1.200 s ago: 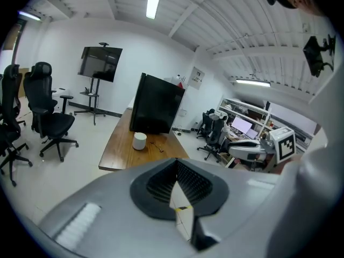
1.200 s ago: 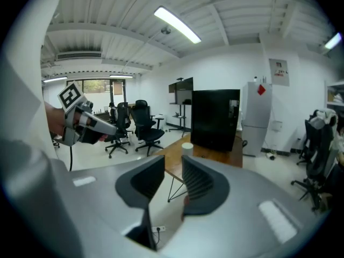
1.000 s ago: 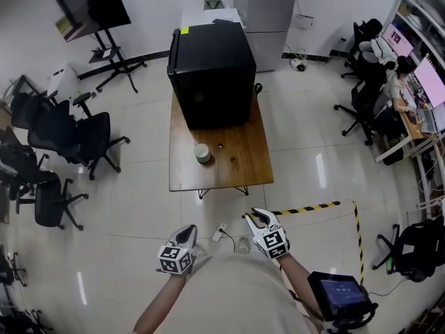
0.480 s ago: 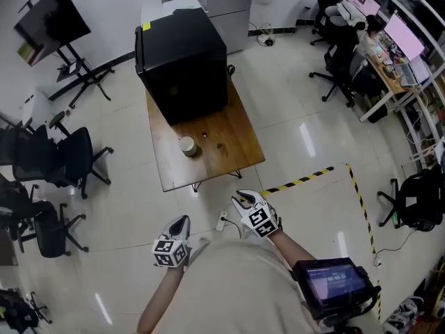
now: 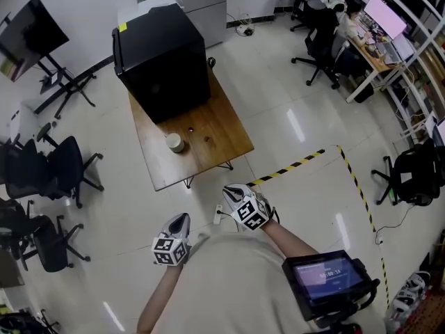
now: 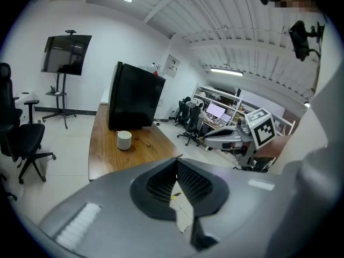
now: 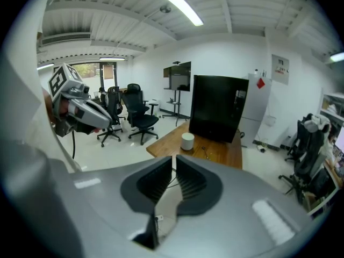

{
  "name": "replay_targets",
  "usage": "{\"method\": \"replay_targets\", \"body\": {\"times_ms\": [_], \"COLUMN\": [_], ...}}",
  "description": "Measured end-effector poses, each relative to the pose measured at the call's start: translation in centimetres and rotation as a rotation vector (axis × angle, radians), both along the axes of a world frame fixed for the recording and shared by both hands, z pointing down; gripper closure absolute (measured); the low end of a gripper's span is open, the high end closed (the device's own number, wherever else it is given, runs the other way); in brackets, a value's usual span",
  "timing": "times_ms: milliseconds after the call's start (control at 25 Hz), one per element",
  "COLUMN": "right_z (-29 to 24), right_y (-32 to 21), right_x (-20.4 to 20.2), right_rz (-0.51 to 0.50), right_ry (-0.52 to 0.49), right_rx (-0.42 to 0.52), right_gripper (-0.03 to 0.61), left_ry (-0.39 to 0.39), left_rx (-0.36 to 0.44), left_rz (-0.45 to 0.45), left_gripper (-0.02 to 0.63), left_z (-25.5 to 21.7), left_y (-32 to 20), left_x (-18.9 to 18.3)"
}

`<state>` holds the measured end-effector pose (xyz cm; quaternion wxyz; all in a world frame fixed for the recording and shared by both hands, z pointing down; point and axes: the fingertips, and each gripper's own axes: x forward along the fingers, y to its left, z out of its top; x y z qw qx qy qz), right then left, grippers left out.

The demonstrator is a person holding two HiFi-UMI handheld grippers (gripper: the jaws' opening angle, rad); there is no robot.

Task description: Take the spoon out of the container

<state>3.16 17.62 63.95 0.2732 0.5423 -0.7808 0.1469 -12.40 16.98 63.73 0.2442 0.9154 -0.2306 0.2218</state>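
Sitting on the upper-left corner of the black cabinet [image 5: 163, 68] is a small yellow label [image 5: 122, 27], its print too small to read. The tablet screen [image 5: 327, 278] at lower right is glowing with unreadable digits. The white container [image 5: 174, 142], a plain round cup, is standing on the wooden tabletop [image 5: 226, 141], and a thin spoon [image 6: 142, 141] seems to be lying just beside it, outside. Glossy pale tiles, yellow-black floor tape [image 5: 295, 165] and office chairs [image 5: 66, 164] are surrounding the table. The left hand-held gripper [image 5: 179, 220] and right hand-held gripper [image 5: 231, 189] are hanging well away from the tabletop, each with jaws together and empty.
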Motion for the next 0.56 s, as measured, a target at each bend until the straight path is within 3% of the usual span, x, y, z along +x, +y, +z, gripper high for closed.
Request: {"method": "replay_targets", "body": {"times_ms": [320, 560], "right_z": [0.6, 1.1], "right_y": [2.1, 3.4], "right_x": [0.6, 2.2], "right_rz": [-0.001, 0.064], "right_ry": [-0.007, -0.042], "right_rx": [-0.010, -0.005], "right_gripper": [0.560, 0.560], "left_ry": [-0.011, -0.042], "left_rx": [-0.006, 0.001], "left_rz": [0.008, 0.056], "left_gripper": [0.611, 0.611], "left_z": [0.4, 0.4], "left_y": [1.5, 2.5], "left_x": [1.0, 2.1]}}
